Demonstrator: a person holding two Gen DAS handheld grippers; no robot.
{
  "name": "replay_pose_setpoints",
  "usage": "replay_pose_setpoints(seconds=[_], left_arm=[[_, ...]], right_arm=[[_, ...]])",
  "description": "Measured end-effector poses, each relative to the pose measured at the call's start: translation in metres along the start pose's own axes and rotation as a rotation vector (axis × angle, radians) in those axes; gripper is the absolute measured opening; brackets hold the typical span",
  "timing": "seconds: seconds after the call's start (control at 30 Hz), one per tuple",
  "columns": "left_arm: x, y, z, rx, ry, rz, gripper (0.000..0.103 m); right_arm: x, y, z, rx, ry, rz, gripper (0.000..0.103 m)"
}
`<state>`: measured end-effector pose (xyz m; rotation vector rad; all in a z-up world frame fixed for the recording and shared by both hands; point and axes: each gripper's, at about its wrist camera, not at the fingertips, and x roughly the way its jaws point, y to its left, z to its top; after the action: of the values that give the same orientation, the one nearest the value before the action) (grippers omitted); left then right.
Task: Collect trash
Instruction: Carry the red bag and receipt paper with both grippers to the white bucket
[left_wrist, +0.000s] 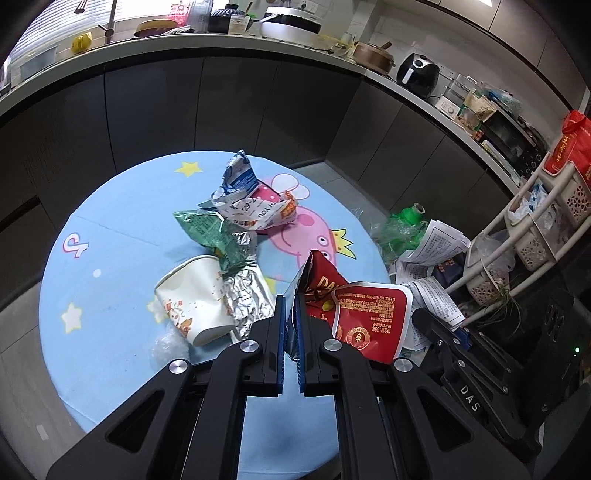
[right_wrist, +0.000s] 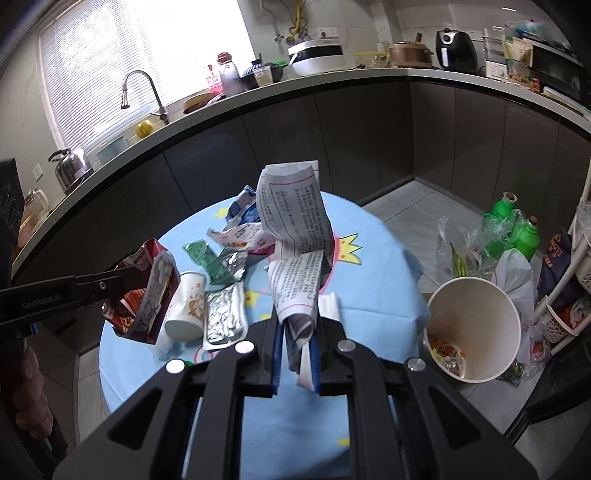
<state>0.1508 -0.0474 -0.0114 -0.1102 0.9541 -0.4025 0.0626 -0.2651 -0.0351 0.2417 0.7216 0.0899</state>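
Observation:
My left gripper (left_wrist: 291, 306) is shut on a red snack bag (left_wrist: 365, 314) and holds it above the right edge of the round blue table (left_wrist: 122, 236). In the right wrist view the left gripper (right_wrist: 110, 282) and its bag (right_wrist: 147, 291) show at the left. My right gripper (right_wrist: 297, 321) is shut on a printed paper sheet (right_wrist: 295, 229) that stands up above the table; it also shows in the left wrist view (left_wrist: 432, 258). On the table lie a paper cup (left_wrist: 195, 295), a foil wrapper (left_wrist: 247, 299), a green wrapper (left_wrist: 214, 232) and a blue and white wrapper (left_wrist: 238, 173).
A large paper bucket (right_wrist: 476, 328) with some trash inside stands on the floor right of the table. Green bottles (right_wrist: 517, 229) and plastic bags lie behind it. A white basket rack (left_wrist: 528, 236) stands at the right. A kitchen counter (right_wrist: 258, 96) curves behind.

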Motion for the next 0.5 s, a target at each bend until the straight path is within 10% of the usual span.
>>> replay_pose_setpoints(seconds=[0.5], left_arm=[[0.029, -0.063, 0.028, 0.084, 0.008, -0.05, 0.004]], right_arm=[[-0.011, -0.062, 0.012, 0.09, -0.043, -0.071, 0.013]])
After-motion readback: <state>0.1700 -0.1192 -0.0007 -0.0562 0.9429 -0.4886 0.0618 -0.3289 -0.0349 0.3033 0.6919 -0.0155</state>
